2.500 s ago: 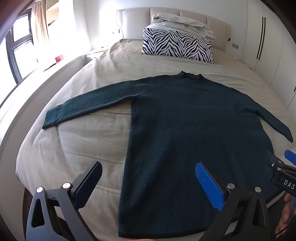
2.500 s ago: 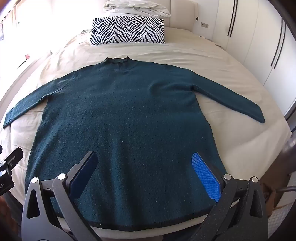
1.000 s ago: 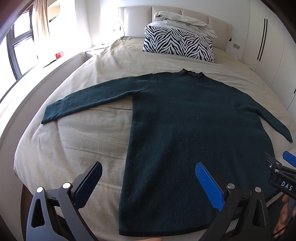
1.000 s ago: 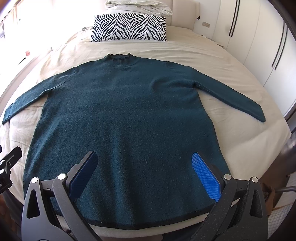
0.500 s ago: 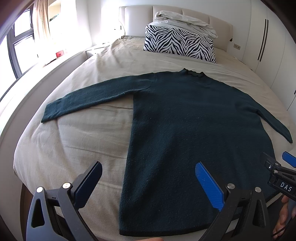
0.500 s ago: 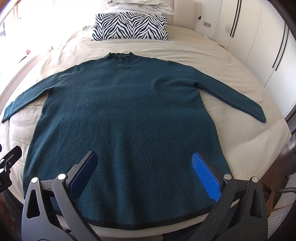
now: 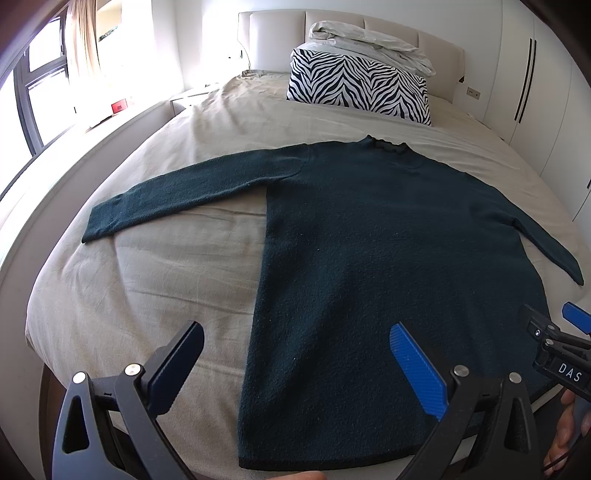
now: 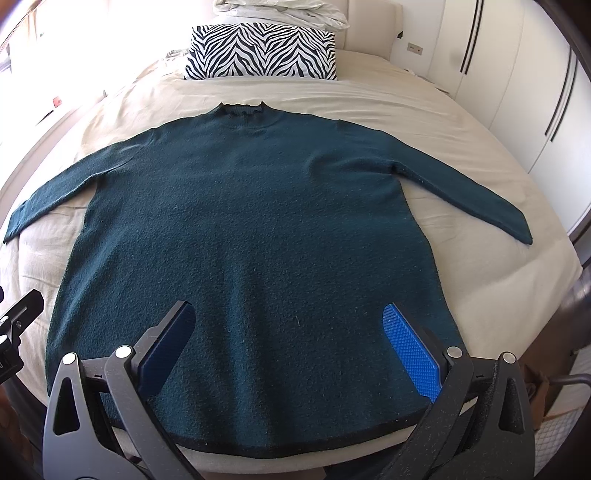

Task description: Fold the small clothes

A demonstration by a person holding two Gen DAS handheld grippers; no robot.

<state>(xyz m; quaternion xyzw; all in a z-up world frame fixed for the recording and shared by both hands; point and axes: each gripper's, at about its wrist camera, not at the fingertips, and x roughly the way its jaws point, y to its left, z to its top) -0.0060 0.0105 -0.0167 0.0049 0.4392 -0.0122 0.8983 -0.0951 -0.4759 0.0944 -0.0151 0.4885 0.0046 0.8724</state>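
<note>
- sweater (image 8: 251, 236) flat on the bed (image 8: 369, 99), collar at the far end, hem at the near edge
- left sleeve (image 7: 192, 192) out to the left, right sleeve (image 8: 465, 192) out to the right and angled nearer, both on the bedsheet
- zebra pillow (image 8: 262, 51) far of the collar, apart from it, against the headboard (image 7: 280, 29)
- bundled bedding (image 7: 369, 40) on top of the pillow
- window (image 7: 40, 92) far left, wardrobe doors (image 8: 517, 74) right
- left gripper (image 7: 295, 354) near, over the sweater's left side edge, jaws spread
- right gripper (image 8: 288, 332) near, over the sweater's lower body, jaws spread
</note>
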